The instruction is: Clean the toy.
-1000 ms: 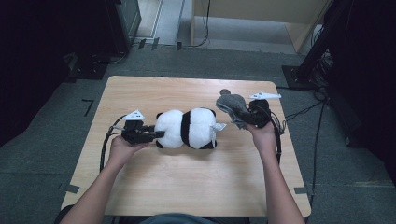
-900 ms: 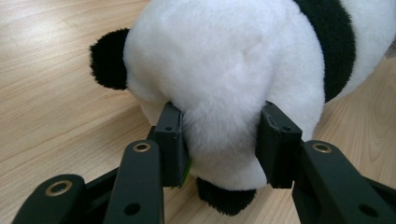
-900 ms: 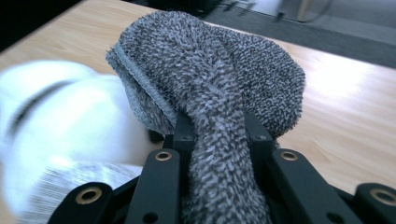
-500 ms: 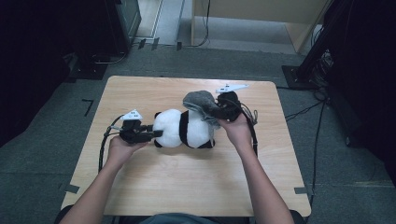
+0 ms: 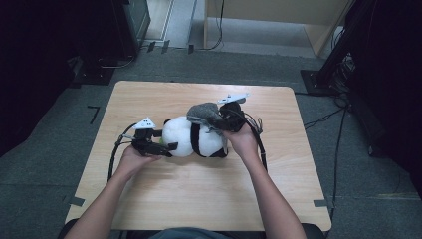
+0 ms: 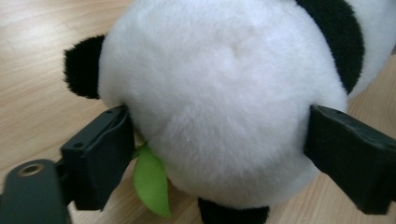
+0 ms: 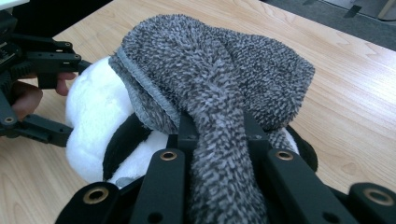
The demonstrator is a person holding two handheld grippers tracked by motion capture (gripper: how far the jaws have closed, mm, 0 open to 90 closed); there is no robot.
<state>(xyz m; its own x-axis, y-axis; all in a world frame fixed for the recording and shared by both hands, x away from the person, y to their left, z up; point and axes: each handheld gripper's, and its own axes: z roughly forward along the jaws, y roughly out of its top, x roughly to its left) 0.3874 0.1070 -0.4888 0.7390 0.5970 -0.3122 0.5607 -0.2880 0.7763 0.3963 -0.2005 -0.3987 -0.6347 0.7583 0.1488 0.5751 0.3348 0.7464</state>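
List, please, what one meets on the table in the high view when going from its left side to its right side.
Left gripper at the panda's head → plush panda lying on the wooden table → right gripper, which pinches a grey fuzzy cloth over the panda.

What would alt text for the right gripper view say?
The right gripper pinches a fuzzy grey cloth shut between its black jaws, draping it over a plush panda lying on the wooden table. The left gripper straddles the panda's head.
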